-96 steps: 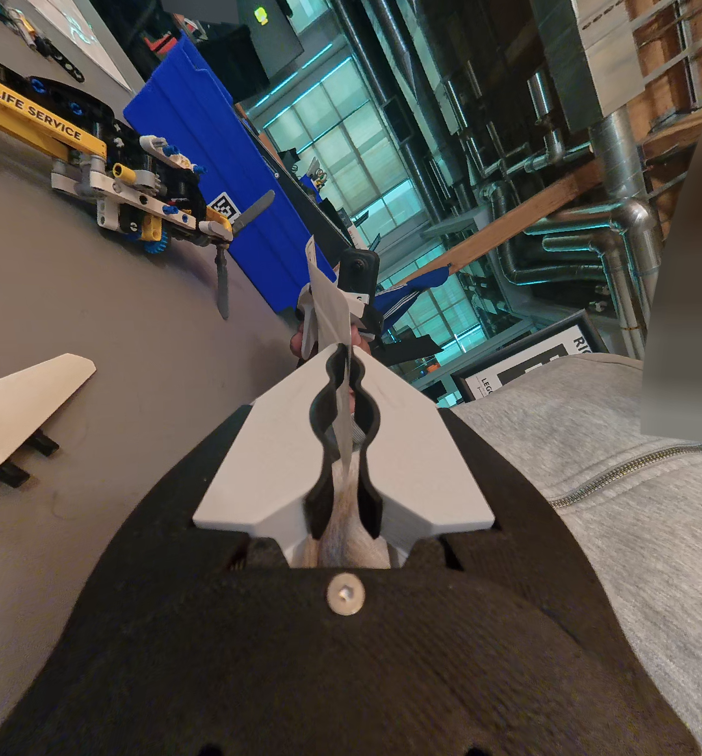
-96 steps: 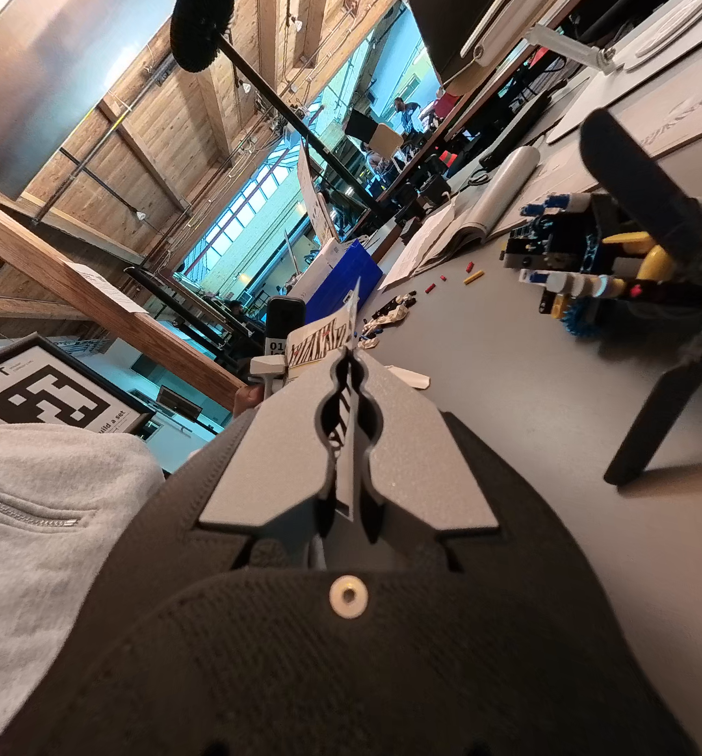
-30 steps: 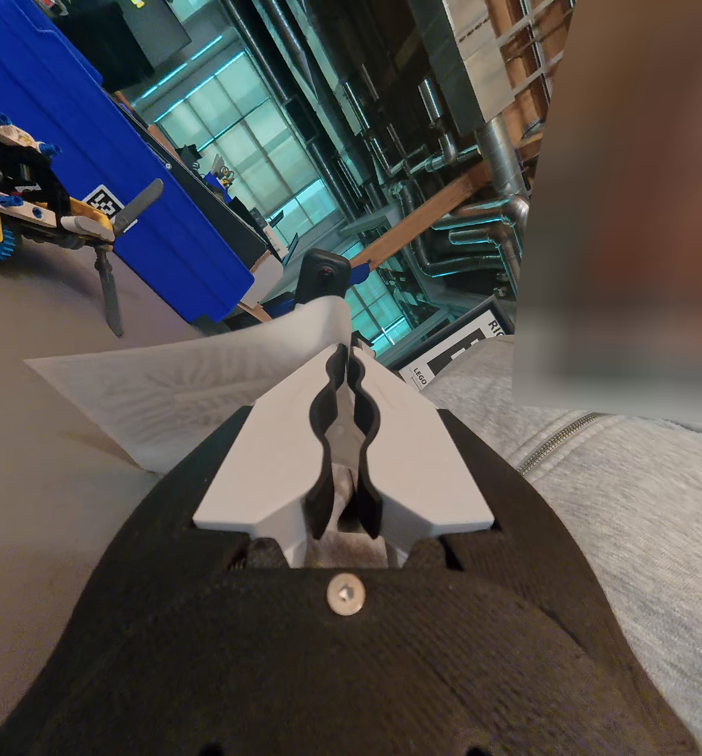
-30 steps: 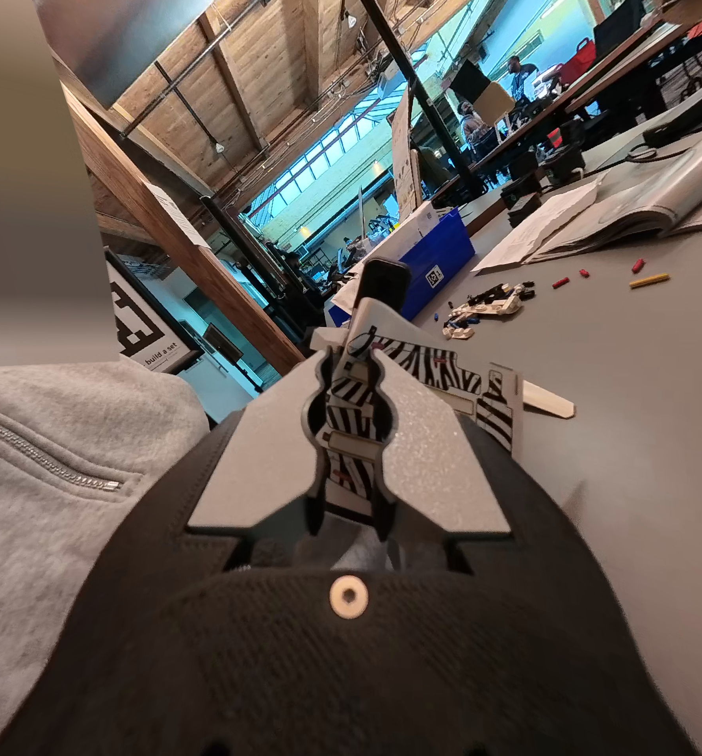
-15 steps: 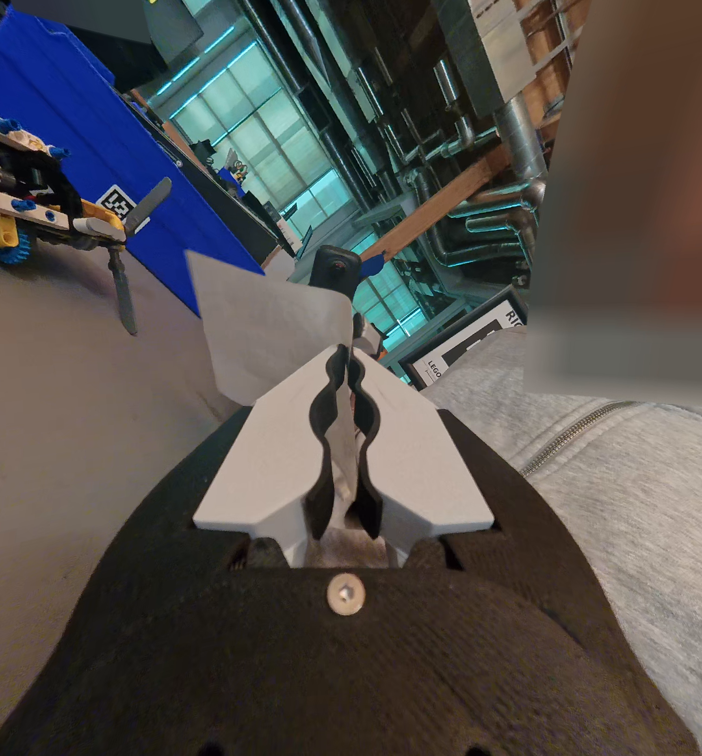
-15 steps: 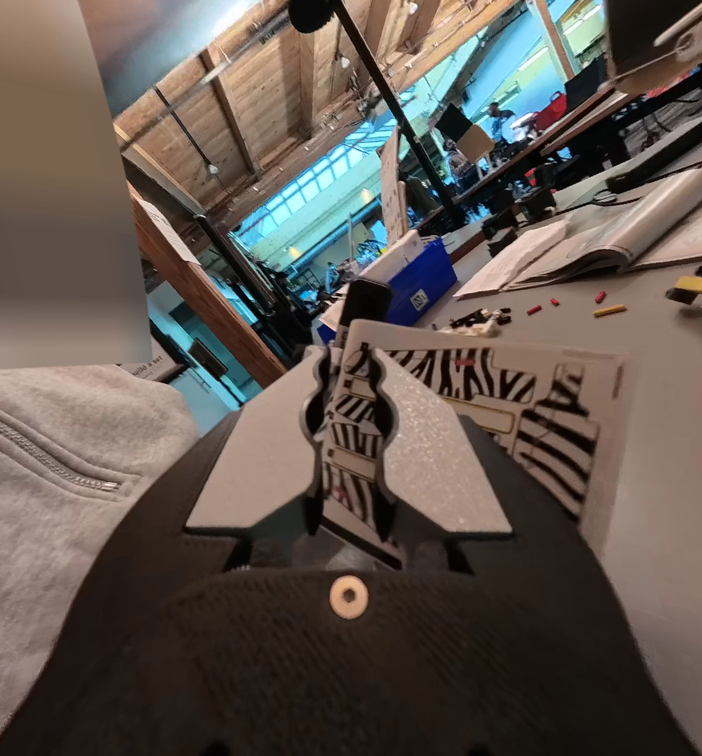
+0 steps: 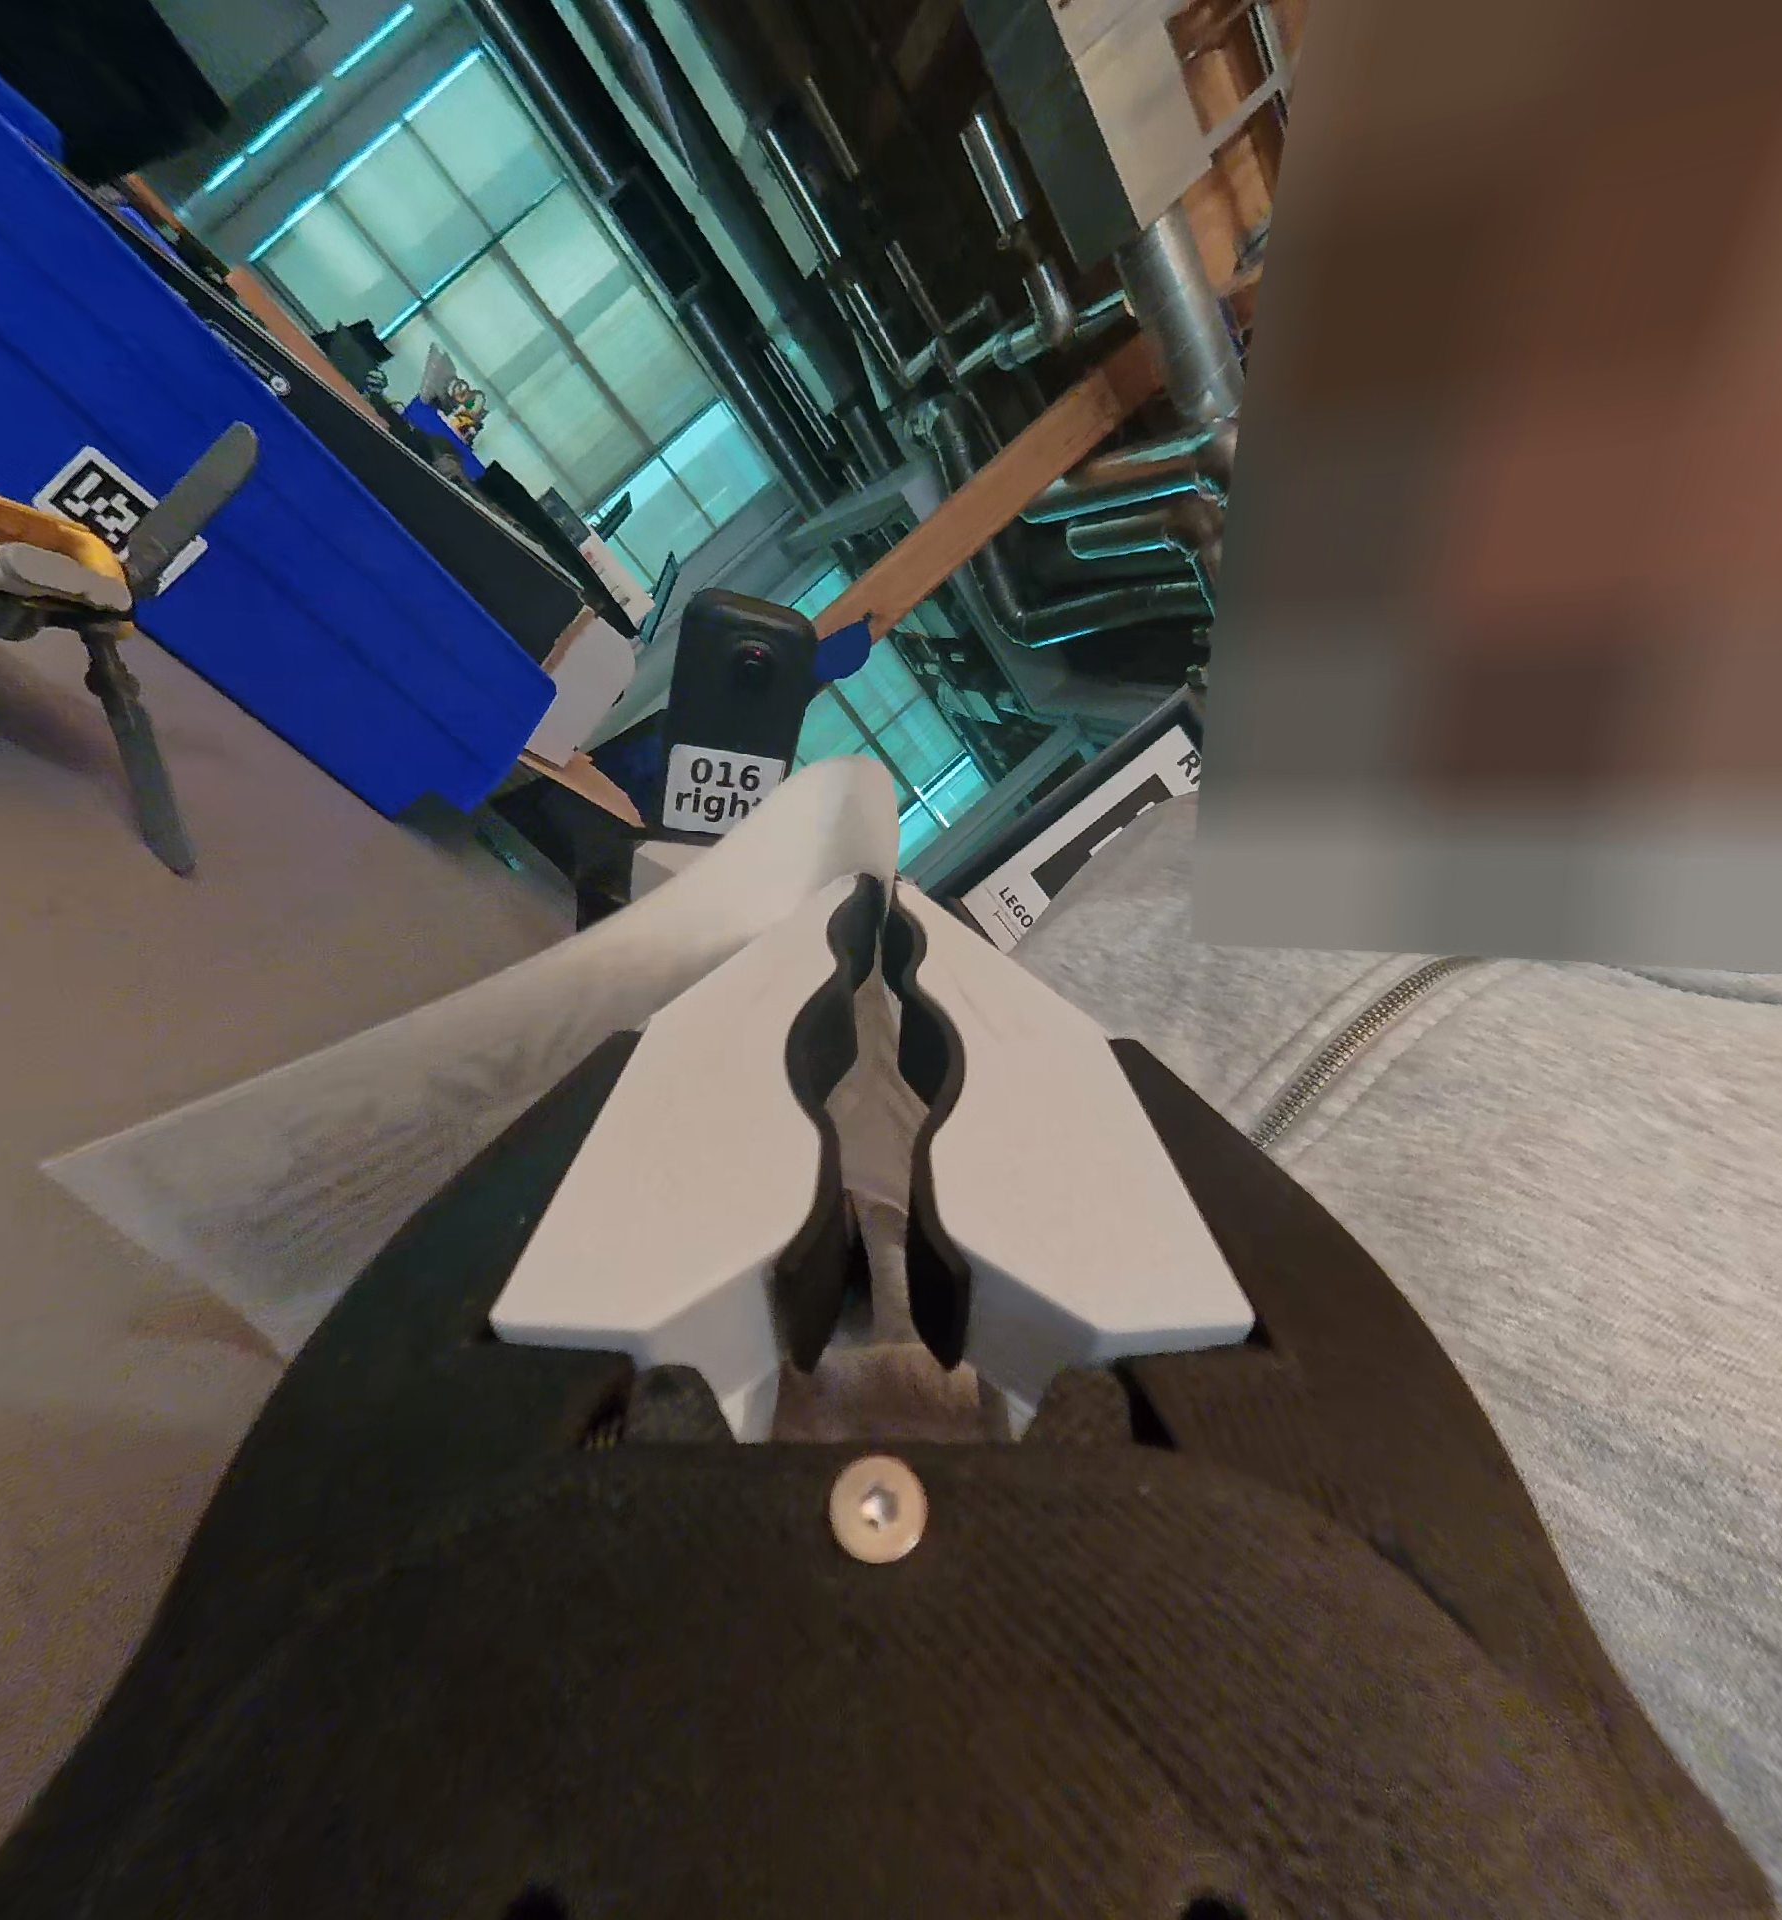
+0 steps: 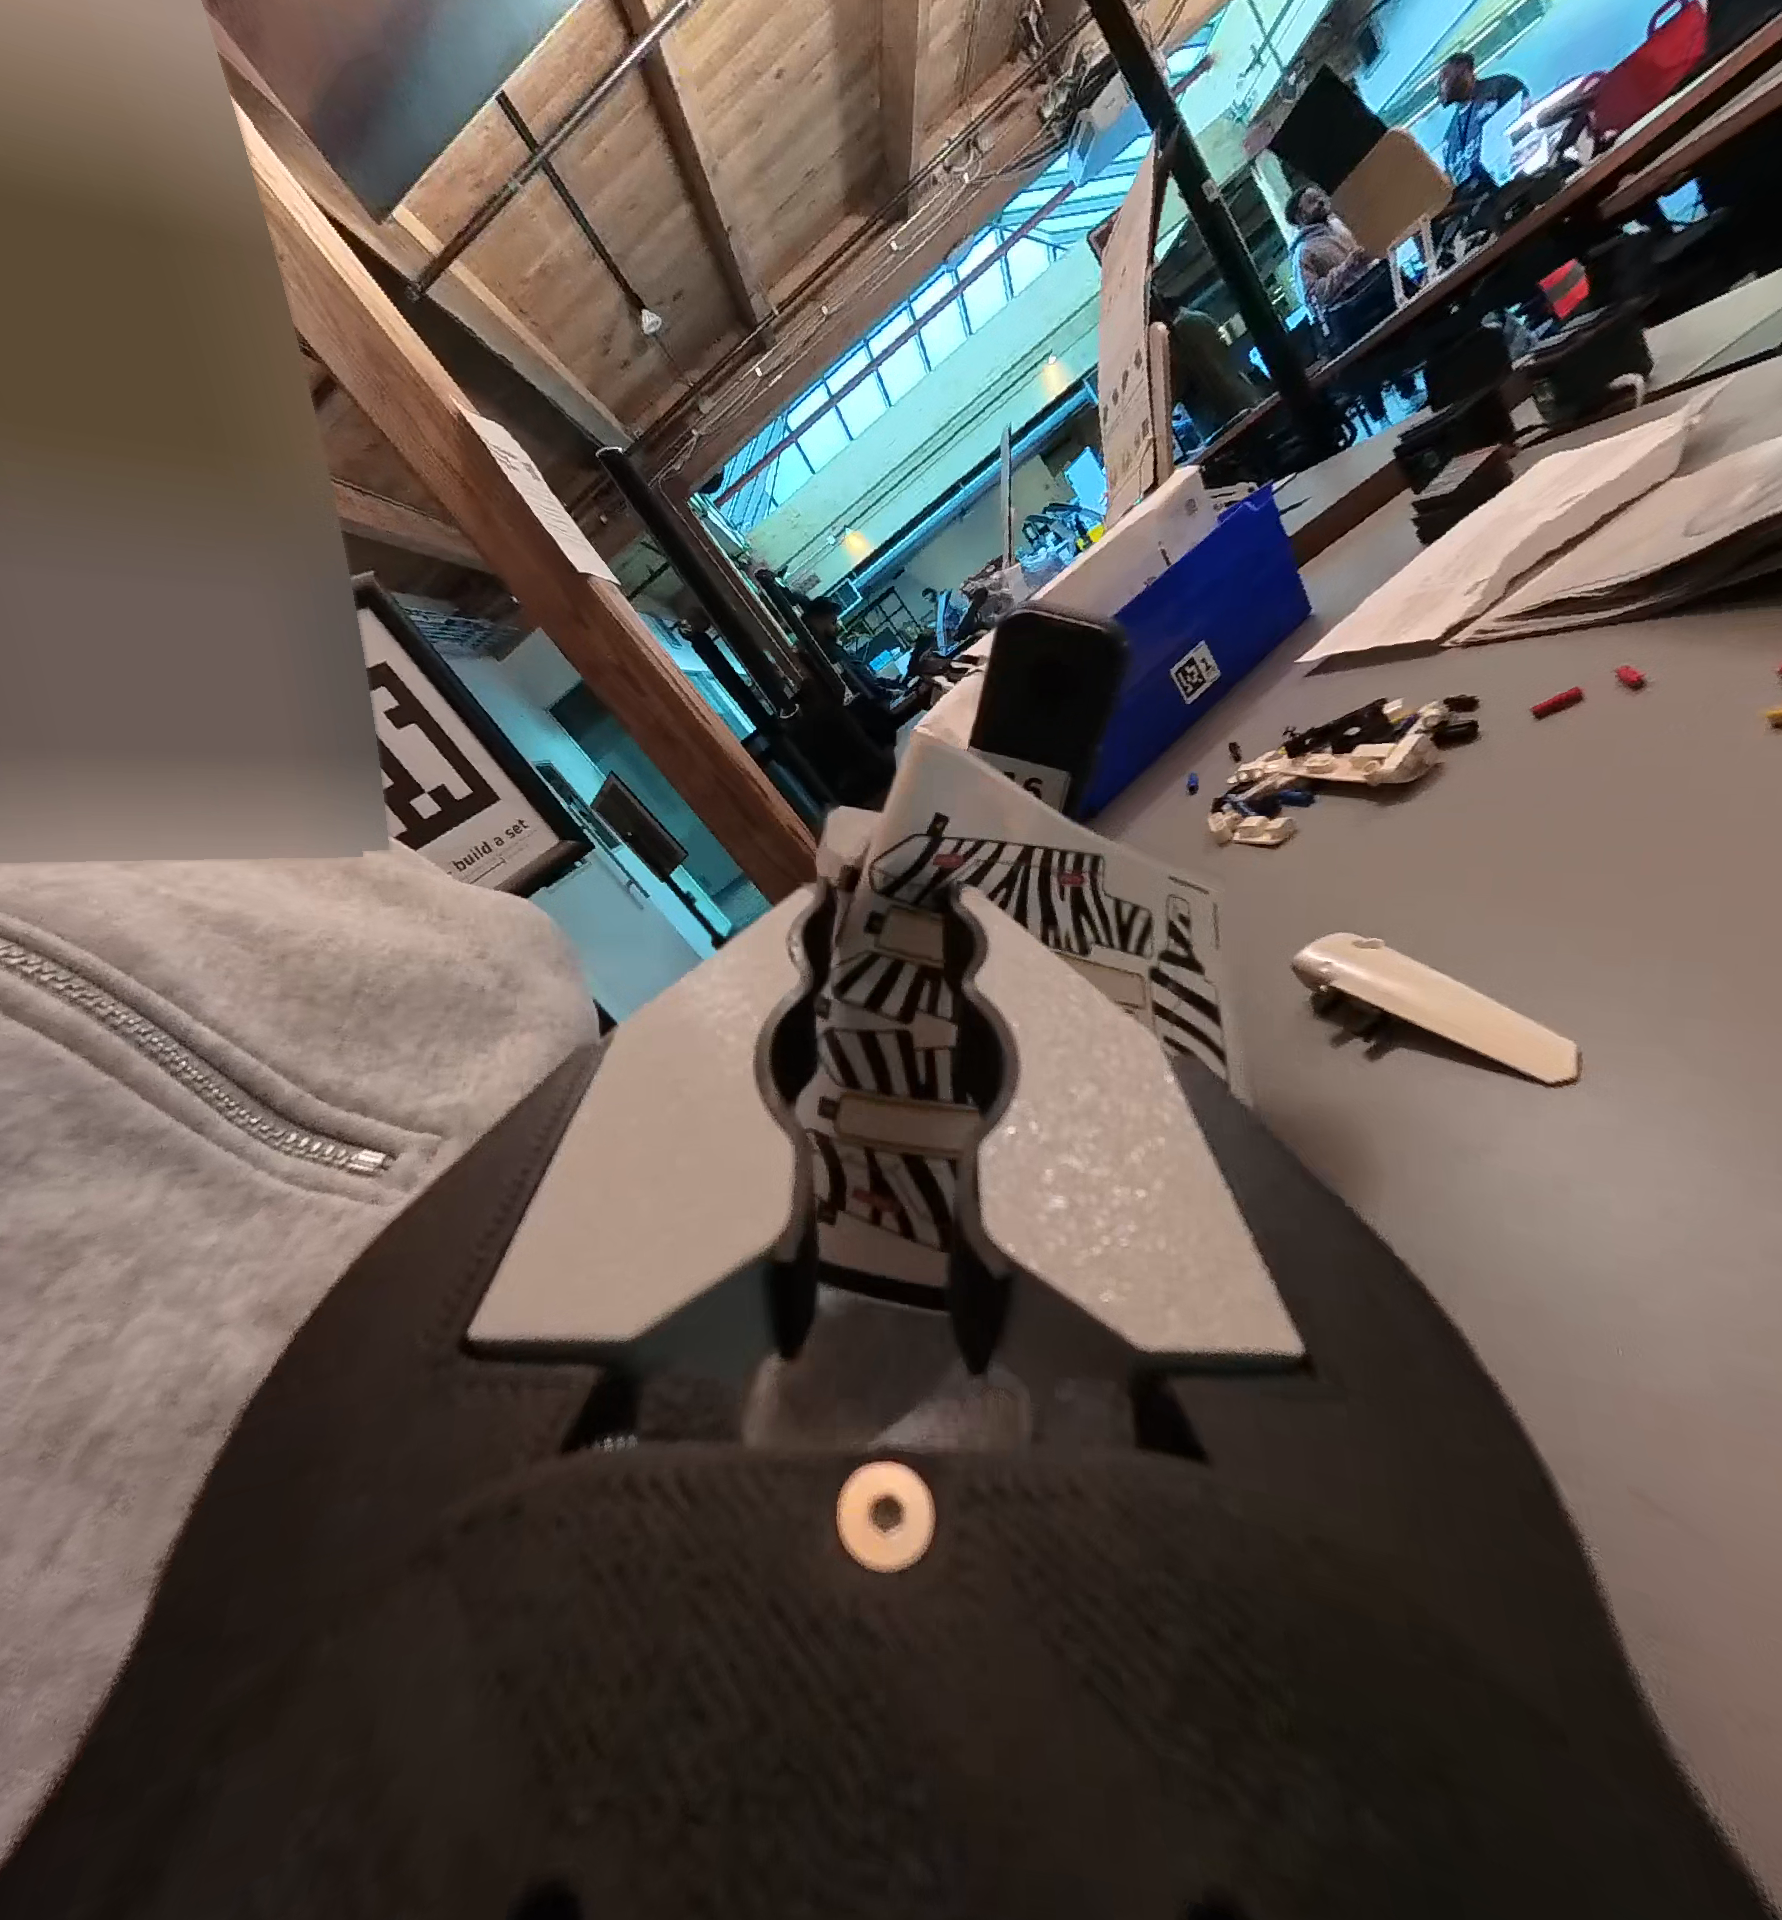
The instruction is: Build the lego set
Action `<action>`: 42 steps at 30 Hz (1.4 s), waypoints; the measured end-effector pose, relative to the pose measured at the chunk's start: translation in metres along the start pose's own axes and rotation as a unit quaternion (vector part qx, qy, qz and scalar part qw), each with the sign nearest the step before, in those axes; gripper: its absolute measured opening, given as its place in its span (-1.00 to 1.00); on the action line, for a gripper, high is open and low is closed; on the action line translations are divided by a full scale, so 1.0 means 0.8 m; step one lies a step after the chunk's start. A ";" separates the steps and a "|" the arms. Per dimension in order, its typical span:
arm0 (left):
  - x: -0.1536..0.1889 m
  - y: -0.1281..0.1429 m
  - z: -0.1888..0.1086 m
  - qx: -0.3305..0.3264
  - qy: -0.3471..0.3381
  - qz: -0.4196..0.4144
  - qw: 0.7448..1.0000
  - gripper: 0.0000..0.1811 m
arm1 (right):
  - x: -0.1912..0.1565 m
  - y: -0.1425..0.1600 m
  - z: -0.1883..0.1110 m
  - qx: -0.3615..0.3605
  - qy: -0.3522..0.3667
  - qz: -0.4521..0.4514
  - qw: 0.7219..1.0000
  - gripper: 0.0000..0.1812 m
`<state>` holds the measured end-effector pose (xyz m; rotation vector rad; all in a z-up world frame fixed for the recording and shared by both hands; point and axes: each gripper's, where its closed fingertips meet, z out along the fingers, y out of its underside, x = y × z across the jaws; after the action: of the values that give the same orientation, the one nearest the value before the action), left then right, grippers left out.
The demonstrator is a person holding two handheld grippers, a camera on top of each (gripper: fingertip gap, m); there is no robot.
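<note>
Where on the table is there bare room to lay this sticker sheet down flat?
Bare grey table lies right of the right gripper, in front of the white wing piece. More is open beside the blue bin. It is crowded by the loose parts cluster and open booklet.

sticker sheet [image 8: 1084, 914] swung flatter and lower, white panel [image 8: 1427, 1003] back in view

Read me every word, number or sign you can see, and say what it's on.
I can't read writing out; these bear it:
White label on the black camera.
Black-framed white poster.
Square black-and-white marker on the blue plastic bin.
Zebra-striped sticker sheet: print too small.
Paper notice on the wooden beam: too small.
</note>
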<state>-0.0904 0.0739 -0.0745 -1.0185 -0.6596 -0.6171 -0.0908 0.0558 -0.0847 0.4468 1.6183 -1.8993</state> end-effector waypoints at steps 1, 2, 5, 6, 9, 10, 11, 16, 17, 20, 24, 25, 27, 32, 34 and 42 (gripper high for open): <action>0.000 0.000 0.000 0.001 0.001 0.000 1.000 -1.00 | 0.000 0.000 0.000 0.000 0.001 -0.004 1.000 -0.81; 0.000 -0.001 0.000 0.001 0.001 0.000 1.000 -1.00 | 0.000 -0.001 0.000 0.000 0.002 -0.006 1.000 -0.81; 0.001 -0.001 0.000 0.001 0.005 -0.002 1.000 -1.00 | -0.001 -0.002 -0.001 0.006 -0.005 0.001 1.000 -0.82; 0.001 -0.001 0.000 0.002 0.006 -0.002 1.000 -1.00 | -0.001 -0.003 -0.002 0.008 -0.009 0.005 1.000 -0.82; 0.001 -0.002 -0.001 0.005 0.005 -0.002 1.000 -1.00 | -0.003 -0.007 -0.005 0.021 -0.019 0.016 0.999 -0.88; 0.000 -0.002 -0.002 0.006 0.004 -0.003 1.000 -1.00 | -0.003 -0.009 -0.006 0.025 -0.021 0.021 0.999 -0.90; 0.000 -0.002 -0.001 0.005 0.003 -0.002 1.000 -1.00 | -0.003 -0.009 -0.007 0.024 -0.023 0.024 0.999 -0.90; -0.001 -0.003 -0.003 0.008 0.001 -0.004 1.000 -1.00 | -0.001 -0.009 -0.006 0.025 -0.017 0.027 0.999 -0.89; -0.002 -0.003 -0.003 0.009 0.001 -0.004 1.000 -1.00 | 0.000 -0.010 -0.007 0.026 -0.015 0.027 0.999 -0.88; -0.001 -0.004 -0.004 0.011 0.005 -0.005 1.000 -1.00 | 0.002 -0.014 -0.009 0.037 -0.013 0.031 0.999 -0.93; -0.002 -0.004 -0.004 0.012 0.002 -0.007 1.000 -1.00 | 0.006 -0.022 -0.017 0.057 -0.011 0.039 0.998 -1.00; -0.002 -0.004 -0.004 0.012 0.002 -0.006 1.000 -1.00 | 0.006 -0.022 -0.017 0.056 -0.009 0.036 0.998 -1.00; -0.002 -0.004 -0.004 0.010 0.001 -0.006 1.000 -1.00 | 0.008 -0.021 -0.017 0.054 -0.001 0.031 0.998 -0.96; -0.003 -0.003 -0.003 0.009 0.000 -0.007 1.000 -1.00 | 0.006 -0.020 -0.016 0.048 0.002 0.020 0.999 -0.88; -0.004 -0.003 -0.003 0.007 -0.001 -0.007 1.000 -1.00 | 0.007 -0.019 -0.015 0.040 0.009 0.008 0.999 -0.91; -0.005 -0.002 -0.002 0.005 -0.004 -0.007 1.000 -1.00 | 0.003 -0.018 -0.014 0.032 0.014 -0.017 0.999 -0.85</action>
<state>-0.0936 0.0721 -0.0771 -1.0073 -0.6772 -0.6221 -0.1030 0.0674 -0.0772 0.4760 1.5966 -1.9826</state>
